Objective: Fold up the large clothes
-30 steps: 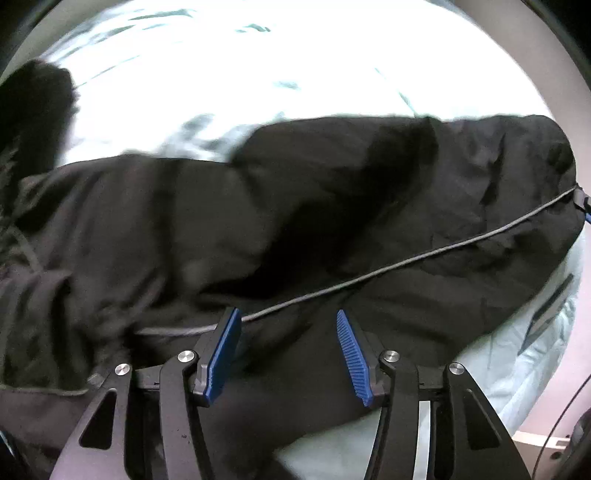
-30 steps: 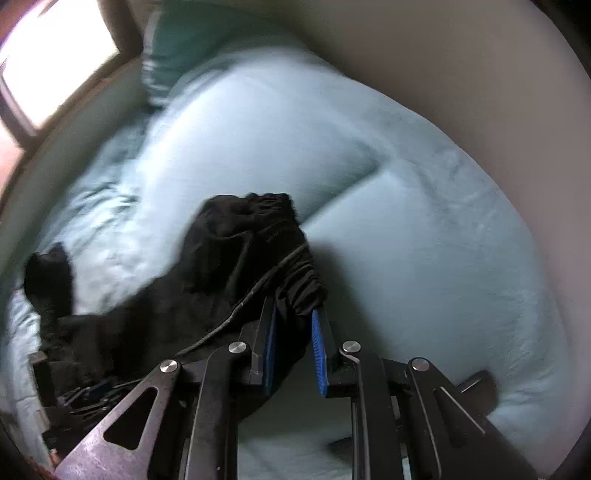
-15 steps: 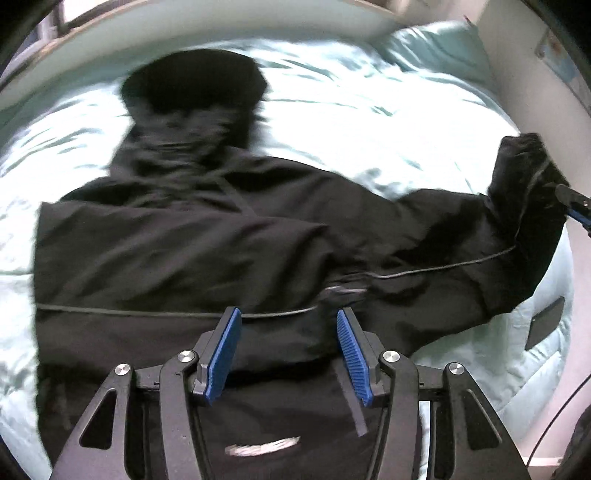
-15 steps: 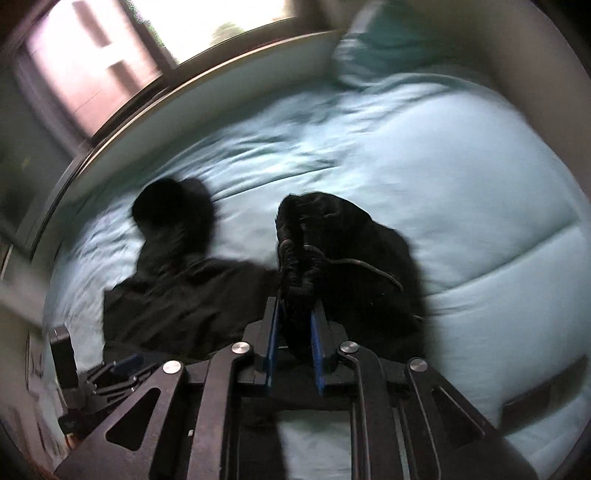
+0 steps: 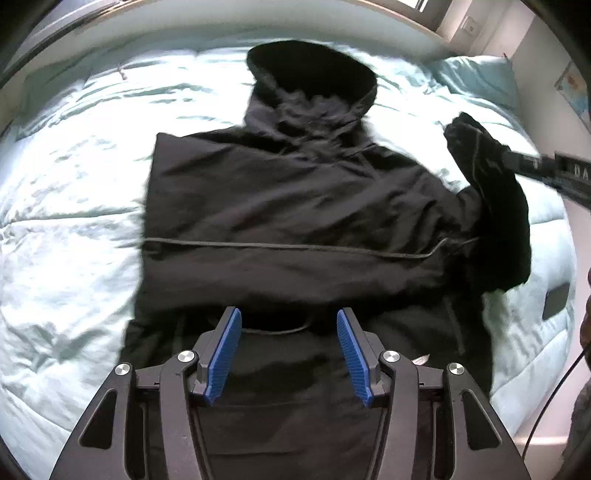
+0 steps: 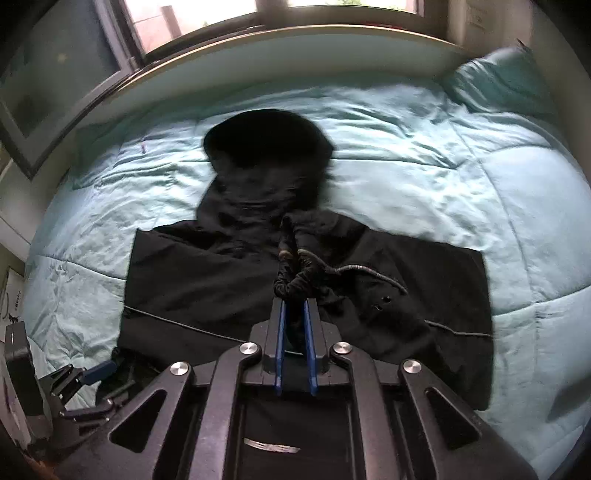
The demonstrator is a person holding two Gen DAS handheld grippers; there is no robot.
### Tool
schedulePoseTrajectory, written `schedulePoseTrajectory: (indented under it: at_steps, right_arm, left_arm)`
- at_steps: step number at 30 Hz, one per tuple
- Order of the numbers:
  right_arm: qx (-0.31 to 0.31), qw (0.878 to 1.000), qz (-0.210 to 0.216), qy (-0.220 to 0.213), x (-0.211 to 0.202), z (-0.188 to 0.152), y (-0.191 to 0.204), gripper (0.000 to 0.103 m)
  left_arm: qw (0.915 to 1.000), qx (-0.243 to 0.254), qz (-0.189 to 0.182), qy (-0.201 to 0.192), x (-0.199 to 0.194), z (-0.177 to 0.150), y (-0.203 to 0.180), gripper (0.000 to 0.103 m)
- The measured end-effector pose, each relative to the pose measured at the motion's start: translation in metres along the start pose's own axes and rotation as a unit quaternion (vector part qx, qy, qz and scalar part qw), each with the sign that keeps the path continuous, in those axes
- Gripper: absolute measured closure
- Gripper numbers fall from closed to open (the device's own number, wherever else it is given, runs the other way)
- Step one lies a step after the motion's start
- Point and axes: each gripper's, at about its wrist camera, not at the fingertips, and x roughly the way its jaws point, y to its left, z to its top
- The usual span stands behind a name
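- A black hooded jacket (image 5: 295, 206) lies spread on a pale turquoise quilt (image 5: 74, 229), its hood (image 6: 266, 147) pointing toward the window (image 6: 207, 14).
- Its left side is folded in to a straight edge; a thin grey cord or piping (image 5: 295, 246) runs across the body.
- The cloth is dark, matte and lightly wrinkled; a small light strip near the hem (image 6: 271, 446) is too blurred to read.
- The right gripper (image 6: 294, 306) is clamped on the bunched cuff of one sleeve (image 6: 295, 266), lifted over the jacket's middle; its jaws have just been closing on it.
- In the left wrist view, white letters on that gripper's body read roughly "DA", cut off by the frame.
- The left gripper (image 5: 288, 328) hangs above the lower jacket, jaws spread with nothing between them.
- A turquoise pillow (image 6: 506, 81) sits at the bed's far right corner.
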Motion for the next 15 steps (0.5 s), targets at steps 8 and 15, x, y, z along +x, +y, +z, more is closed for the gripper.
schedulePoseTrajectory:
  at_steps: [8, 15]
  right_arm:
    - [-0.045, 0.998, 0.028, 0.018, 0.044, 0.008, 0.139, 0.093]
    - [-0.1, 0.988, 0.038, 0.112, 0.15, -0.001, 0.223, 0.095]
  left_arm:
    - [0.9999, 0.011, -0.002, 0.001, -0.003, 0.014, 0.071, 0.047]
    - [0.9992, -0.036, 0.012, -0.007, 0.009, 0.016, 0.123, 0.047]
